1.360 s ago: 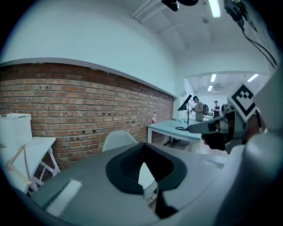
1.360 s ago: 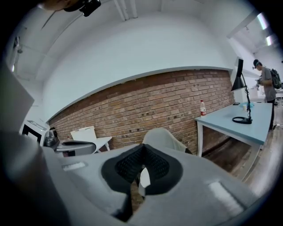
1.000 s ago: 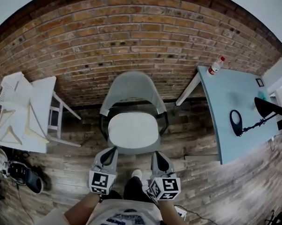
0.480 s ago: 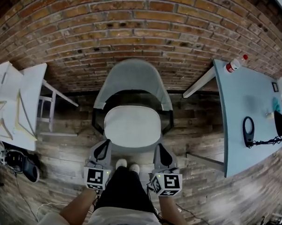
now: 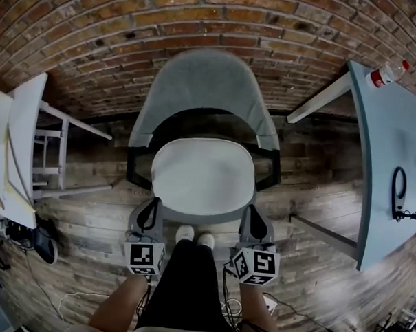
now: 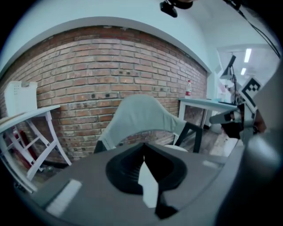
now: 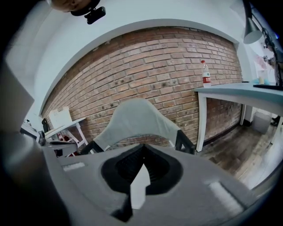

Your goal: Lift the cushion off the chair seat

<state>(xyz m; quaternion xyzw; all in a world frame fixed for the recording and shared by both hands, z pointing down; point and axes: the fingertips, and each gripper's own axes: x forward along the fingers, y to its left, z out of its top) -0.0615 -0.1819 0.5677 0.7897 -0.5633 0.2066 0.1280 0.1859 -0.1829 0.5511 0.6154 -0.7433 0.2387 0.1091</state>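
Note:
A pale rounded cushion (image 5: 203, 175) lies flat on the seat of a chair with a grey backrest (image 5: 204, 93) and a black frame. My left gripper (image 5: 152, 203) is shut and empty, with its tip at the seat's front left corner. My right gripper (image 5: 251, 210) is shut and empty at the front right corner. Whether either tip touches the cushion I cannot tell. In the left gripper view the closed jaws point at the backrest (image 6: 137, 117), and a sliver of cushion (image 6: 177, 148) shows past them. The right gripper view has the backrest (image 7: 137, 117) straight ahead.
A brick wall (image 5: 200, 24) stands behind the chair. A white folding table (image 5: 19, 147) is at the left. A blue table (image 5: 394, 163) at the right carries a bottle (image 5: 385, 75) and a black lamp base (image 5: 398, 194). My legs and shoes (image 5: 194, 235) stand before the seat.
Both grippers have sunk and moved forward to the seat's front corners. The head has come lower and closer, so the chair fills more of the view. Both jaws stayed shut.

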